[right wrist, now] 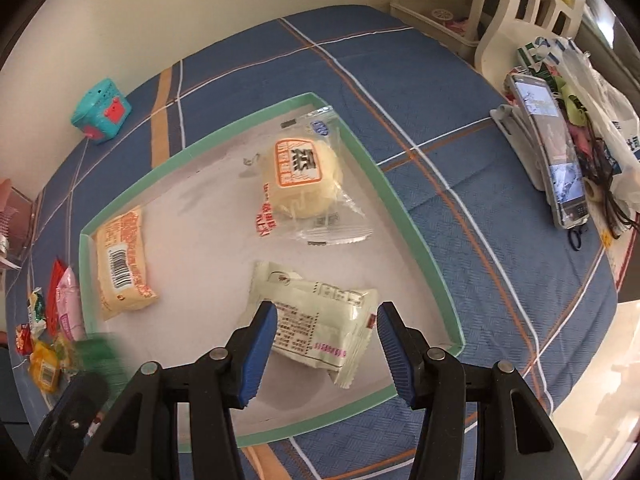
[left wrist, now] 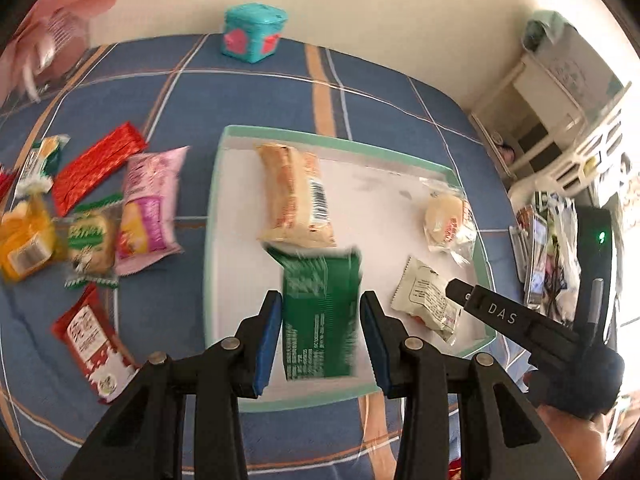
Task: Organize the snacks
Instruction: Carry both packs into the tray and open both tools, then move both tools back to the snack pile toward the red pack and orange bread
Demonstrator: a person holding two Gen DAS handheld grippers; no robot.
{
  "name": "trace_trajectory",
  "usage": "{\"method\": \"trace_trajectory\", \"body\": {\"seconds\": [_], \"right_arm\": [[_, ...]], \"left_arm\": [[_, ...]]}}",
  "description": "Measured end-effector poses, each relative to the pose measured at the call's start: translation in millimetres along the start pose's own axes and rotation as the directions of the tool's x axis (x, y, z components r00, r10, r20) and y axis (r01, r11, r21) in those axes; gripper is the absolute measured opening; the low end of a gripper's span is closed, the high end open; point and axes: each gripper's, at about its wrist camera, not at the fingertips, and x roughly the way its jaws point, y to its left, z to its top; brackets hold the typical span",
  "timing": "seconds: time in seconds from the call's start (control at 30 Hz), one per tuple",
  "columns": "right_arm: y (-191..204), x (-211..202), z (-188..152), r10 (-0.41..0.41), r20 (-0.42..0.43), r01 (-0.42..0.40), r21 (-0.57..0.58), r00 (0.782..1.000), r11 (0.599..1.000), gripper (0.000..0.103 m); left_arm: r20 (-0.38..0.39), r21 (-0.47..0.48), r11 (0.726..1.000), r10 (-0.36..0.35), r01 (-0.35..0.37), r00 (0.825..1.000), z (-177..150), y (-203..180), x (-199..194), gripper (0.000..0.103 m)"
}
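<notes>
Two claws are working over the shallow white tray with the mint-green rim (left wrist: 212, 240), and the step in hand looks like setting another snack into it. The left gripper (left wrist: 320, 300) is clamping a green foil packet (left wrist: 316, 344) narrowly between its blue pads (left wrist: 268, 340) and is carrying it above the near part of the tray.

To do this well, the green foil packet should be going down onto bare tray floor. It should land just short of the long orange-and-cream wrapped cake (left wrist: 296, 192), not on top of it. The pads should be letting go only once the packet is low and level, so that it is not flopping over the near rim.

The right gripper (right wrist: 327, 312) is hanging over the near right corner of the tray with its jaws moderately apart. They are standing on either side of a cream-coloured printed sachet (right wrist: 312, 300). I cannot tell whether the pads are pressing on it or merely flanking it.

A round pale bun in a clear wrapper (right wrist: 300, 176) is lying farther back in the tray, apart from the others. More snacks, among them a pink pouch (left wrist: 150, 208), are waiting in a loose pile on the blue plaid cloth (left wrist: 240, 92) to the left of the tray, so by my judgement the sorting is only partly done.
</notes>
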Motion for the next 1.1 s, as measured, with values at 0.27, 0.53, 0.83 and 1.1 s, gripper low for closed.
{"method": "trace_trajectory", "body": {"seconds": [0.27, 0.53, 0.83, 1.1], "right_arm": [[13.2, -1.2, -9.7, 0.014, -0.003, -0.014, -0.051, 1.0, 0.999, 0.055], [46.5, -9.4, -19.5, 0.021, 0.018, -0.018, -0.152, 1.0, 0.988, 0.056], [89.4, -14.5, -40.7, 0.077, 0.019, -0.07, -0.243, 0.997, 0.967, 0.073], [109.7, -13.2, -56.7, 0.095, 0.007, -0.089, -0.29, 0.995, 0.953, 0.091]], "left_arm": [[-0.014, 0.005, 0.999, 0.04, -0.04, 0.999, 0.4, 1.8, 7.1, 0.045], [-0.045, -0.146, 0.955, 0.255, -0.259, 0.966, 2.4, 54.4, -2.4, 0.062], [-0.052, -0.203, 0.888, 0.411, -0.412, 0.91, -3.7, 107.2, -19.8, 0.086], [-0.027, -0.21, 0.841, 0.505, -0.499, 0.863, -10.2, 125.8, -32.1, 0.098]]}}
